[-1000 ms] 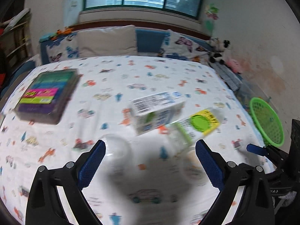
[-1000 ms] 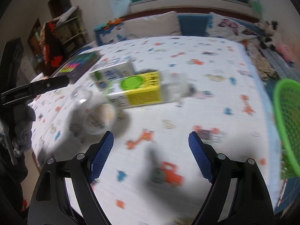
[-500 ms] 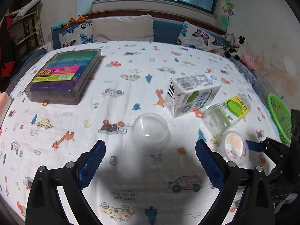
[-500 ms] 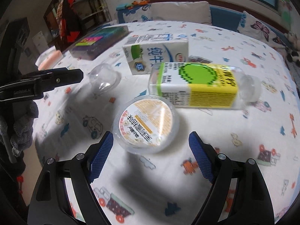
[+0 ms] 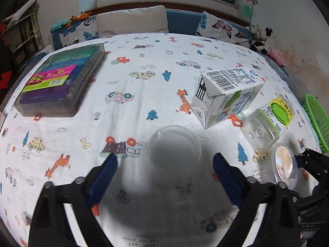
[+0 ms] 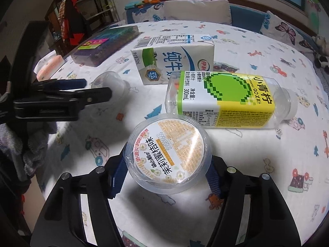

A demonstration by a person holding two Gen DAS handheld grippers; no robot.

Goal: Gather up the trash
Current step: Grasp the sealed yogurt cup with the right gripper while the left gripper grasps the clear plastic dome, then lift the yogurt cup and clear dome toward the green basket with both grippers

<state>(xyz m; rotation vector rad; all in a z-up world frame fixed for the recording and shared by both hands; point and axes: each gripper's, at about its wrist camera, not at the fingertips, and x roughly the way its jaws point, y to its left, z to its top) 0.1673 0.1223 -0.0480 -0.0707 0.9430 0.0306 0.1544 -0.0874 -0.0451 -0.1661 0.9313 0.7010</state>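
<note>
Your left gripper stands wide, jaws just narrowing a little around the clear dome cup, pads apart from it. Milk carton and juice bottle lie beyond. Your right gripper has just closed onto the lidded pudding cup, pads touching its sides.

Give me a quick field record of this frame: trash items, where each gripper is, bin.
surface: table with a printed cloth
trash: clear cup, lidded tub, milk carton, juice bottle on its side
left gripper: jaws open either side of the clear cup, just closing a little
right gripper: jaws just closing, pads at the lidded tub's sides
bin: green basket at the table's right edge
other: marker case
</note>
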